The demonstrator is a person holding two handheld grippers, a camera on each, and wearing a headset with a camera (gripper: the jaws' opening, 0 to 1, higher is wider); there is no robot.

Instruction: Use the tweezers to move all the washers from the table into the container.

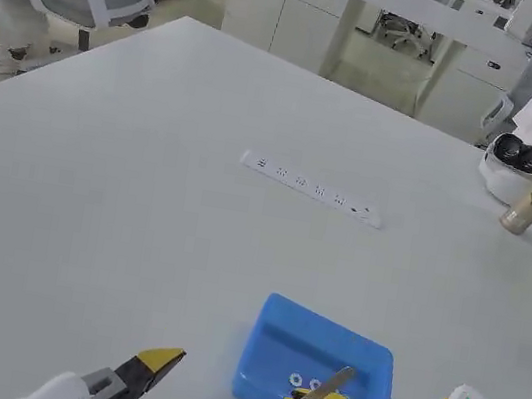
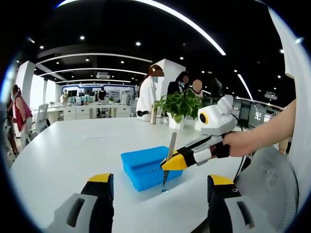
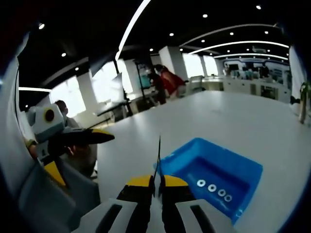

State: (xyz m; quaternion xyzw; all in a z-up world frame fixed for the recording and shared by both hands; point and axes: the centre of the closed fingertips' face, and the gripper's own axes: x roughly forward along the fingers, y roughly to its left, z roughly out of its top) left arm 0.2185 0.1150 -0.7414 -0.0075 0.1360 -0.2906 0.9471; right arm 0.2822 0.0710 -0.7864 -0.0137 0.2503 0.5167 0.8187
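The left gripper point(image 1: 131, 381) is hovering over the white surface point(image 1: 146, 191), jaws spread wide and empty. The right gripper point(image 3: 158, 180) is clamping slim metal tweezers point(image 2: 170, 148), tips pointing down just above a small silver washer point(image 2: 164, 191) on the surface beside the blue rectangular plastic container point(image 2: 143, 167), which is holding four washers point(image 3: 212, 187).

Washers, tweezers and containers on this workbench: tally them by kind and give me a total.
washers: 5, with 4 in the blue container and 1 on the table
tweezers: 1
blue container: 1
Total: 7
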